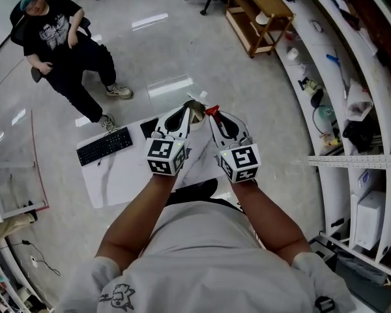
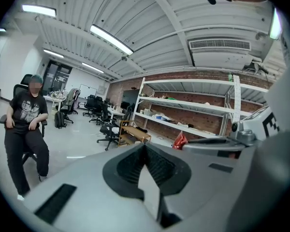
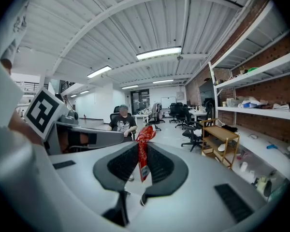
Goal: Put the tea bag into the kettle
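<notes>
The wearer's bare forearms reached forward from a white shirt, holding both grippers side by side at about the same height, marker cubes toward the camera. The left gripper (image 1: 189, 105) had its jaws closed on a pale flat piece (image 2: 150, 187) – the tea bag, as far as could be told – which stood edge-on between the ribbed pads and showed in the head view as a tan scrap (image 1: 197, 111) at the jaw tips. Just beside it, the right gripper (image 1: 212, 115) had its jaws pinched on a red wrapper (image 3: 143, 153), whose crumpled top stuck up above the pads. The two sets of tips were close together, the wrapper and the tea bag almost meeting.

Below the grippers lay a white table (image 1: 124, 175) with a black keyboard (image 1: 104, 146) near its left end. Beyond it the pale floor was glossy. A seated person (image 1: 62, 44) in dark clothes faced the table from an office chair – well apart from it. Along the right ran white shelves (image 1: 339, 77) crowded with small items, and farther back stood a wooden rack (image 1: 257, 12).
</notes>
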The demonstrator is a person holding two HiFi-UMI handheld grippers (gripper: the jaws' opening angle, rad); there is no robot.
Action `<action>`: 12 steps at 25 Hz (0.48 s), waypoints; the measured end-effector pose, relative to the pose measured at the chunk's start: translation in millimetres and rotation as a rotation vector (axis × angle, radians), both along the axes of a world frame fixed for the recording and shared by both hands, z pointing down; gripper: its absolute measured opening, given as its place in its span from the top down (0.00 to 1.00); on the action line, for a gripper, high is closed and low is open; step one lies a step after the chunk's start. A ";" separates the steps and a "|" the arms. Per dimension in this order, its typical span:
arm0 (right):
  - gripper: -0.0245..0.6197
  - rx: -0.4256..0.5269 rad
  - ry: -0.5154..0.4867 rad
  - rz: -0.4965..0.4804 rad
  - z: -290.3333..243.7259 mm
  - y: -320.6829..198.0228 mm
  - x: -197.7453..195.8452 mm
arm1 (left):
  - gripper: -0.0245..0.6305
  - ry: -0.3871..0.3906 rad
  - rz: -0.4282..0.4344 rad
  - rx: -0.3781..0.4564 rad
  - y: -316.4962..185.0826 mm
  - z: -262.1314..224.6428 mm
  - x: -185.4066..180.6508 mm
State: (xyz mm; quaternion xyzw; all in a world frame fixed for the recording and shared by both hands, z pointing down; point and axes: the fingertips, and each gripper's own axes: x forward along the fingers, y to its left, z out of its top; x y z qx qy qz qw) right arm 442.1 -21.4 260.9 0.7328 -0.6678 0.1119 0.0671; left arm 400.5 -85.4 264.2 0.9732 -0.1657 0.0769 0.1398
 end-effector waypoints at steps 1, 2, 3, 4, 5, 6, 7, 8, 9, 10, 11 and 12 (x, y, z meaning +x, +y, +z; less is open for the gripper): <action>0.87 -0.006 0.003 0.005 1.5 -5.3 -2.1 | 0.95 0.001 0.007 -0.005 -4.7 0.9 -1.7; 0.87 -0.011 0.006 0.011 3.5 -10.1 -3.9 | 0.95 0.002 0.015 -0.008 -8.8 2.2 -3.3; 0.87 -0.016 0.004 0.019 5.8 -14.3 -5.2 | 0.95 0.001 0.024 -0.010 -12.1 3.9 -4.8; 0.87 -0.018 0.000 0.029 7.5 -18.1 -6.0 | 0.95 -0.001 0.032 -0.012 -14.9 6.0 -6.0; 0.87 -0.017 -0.004 0.039 8.3 -21.8 -6.3 | 0.95 -0.004 0.037 -0.016 -17.9 8.1 -6.8; 0.87 -0.014 -0.006 0.044 8.0 -25.9 -6.3 | 0.95 -0.008 0.040 -0.020 -21.0 10.1 -6.9; 0.87 -0.011 -0.006 0.044 7.3 -30.3 -6.0 | 0.95 -0.012 0.041 -0.024 -24.1 11.7 -6.3; 0.87 -0.009 -0.004 0.038 6.9 -34.7 -5.4 | 0.95 -0.015 0.041 -0.027 -26.9 12.9 -5.2; 0.87 -0.008 -0.004 0.029 6.9 -38.8 -4.3 | 0.95 -0.016 0.040 -0.025 -29.0 13.8 -3.7; 0.87 -0.007 -0.004 0.017 7.6 -42.2 -2.6 | 0.95 -0.016 0.038 -0.019 -30.3 14.7 -2.3; 0.87 -0.008 -0.008 0.004 9.0 -44.5 -0.7 | 0.95 -0.016 0.035 -0.011 -30.7 16.0 -1.2; 0.87 -0.011 -0.013 -0.009 11.2 -45.9 1.2 | 0.95 -0.018 0.030 -0.005 -30.4 18.1 -0.6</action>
